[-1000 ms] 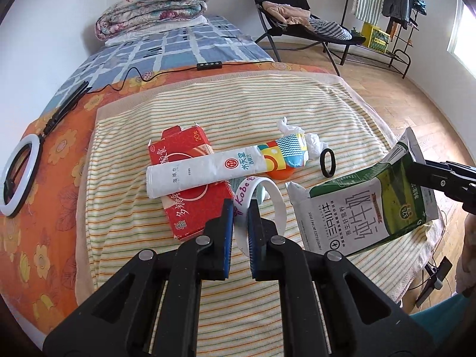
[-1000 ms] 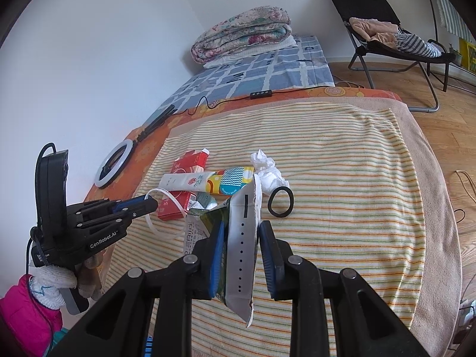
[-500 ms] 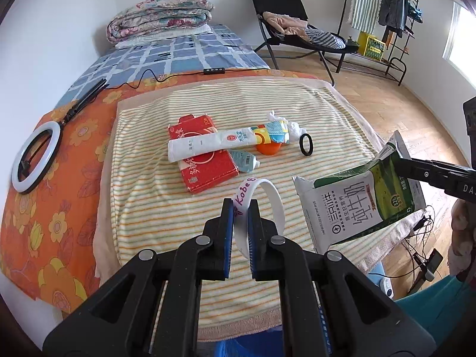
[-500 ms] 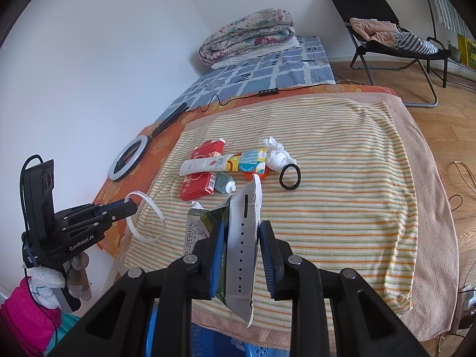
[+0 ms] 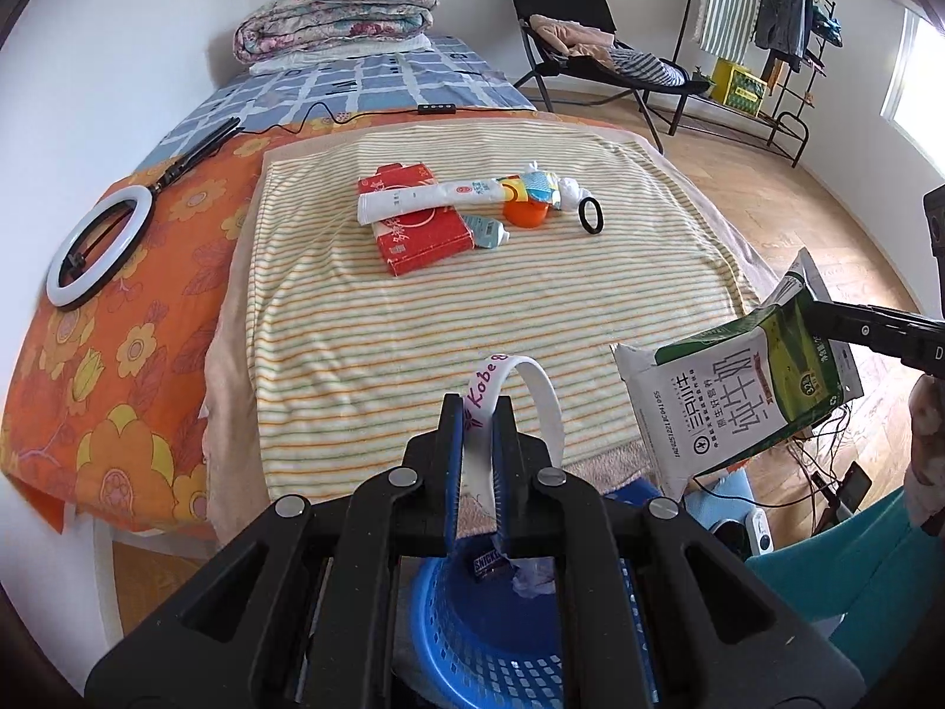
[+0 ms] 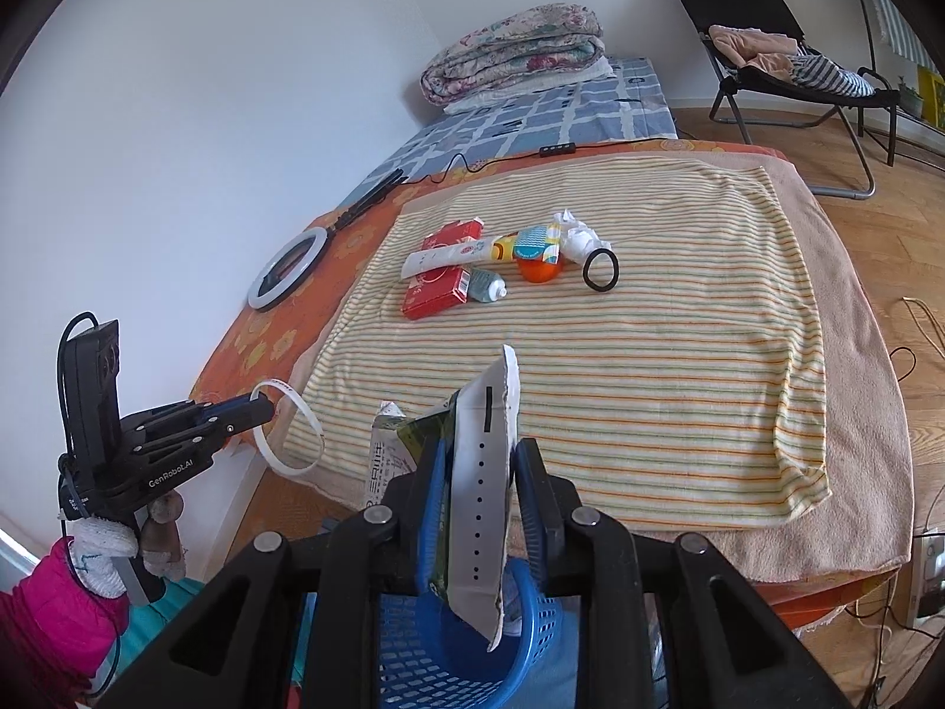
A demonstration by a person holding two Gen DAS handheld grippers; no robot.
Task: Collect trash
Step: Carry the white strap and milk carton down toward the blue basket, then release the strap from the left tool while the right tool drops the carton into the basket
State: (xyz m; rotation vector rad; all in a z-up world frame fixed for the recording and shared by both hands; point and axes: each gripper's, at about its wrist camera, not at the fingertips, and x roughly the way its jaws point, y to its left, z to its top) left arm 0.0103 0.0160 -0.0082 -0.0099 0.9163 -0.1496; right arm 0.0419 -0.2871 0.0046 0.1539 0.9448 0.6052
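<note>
White band [image 5: 534, 390]: looped strip lettered "Kobe", pinched in the left gripper [image 5: 478, 413], held over the near edge of the bed, above the basket.
Milk carton [image 5: 750, 384]: flattened green-and-white carton, clamped by its top end in the right gripper [image 6: 475, 467]; hangs off the bed's near edge at 3 o'clock of the band.
Blue basket [image 5: 490, 638]: perforated plastic, on the floor at 6 o'clock below both grippers; a Snickers wrapper [image 5: 485, 561] lies inside.
Left on bed: red box [image 5: 416, 227] with a white tube [image 5: 437, 198] lying across it, small grey-green tube [image 5: 487, 231], orange lid [image 5: 524, 214], crumpled tissue [image 5: 568, 192], black ring [image 5: 590, 215]; cluster at 12 o'clock on the striped blanket [image 5: 413, 325].
Surroundings: ring light [image 5: 97, 248] at 10 o'clock on the orange sheet; folded quilt [image 5: 336, 15] at the far end.
</note>
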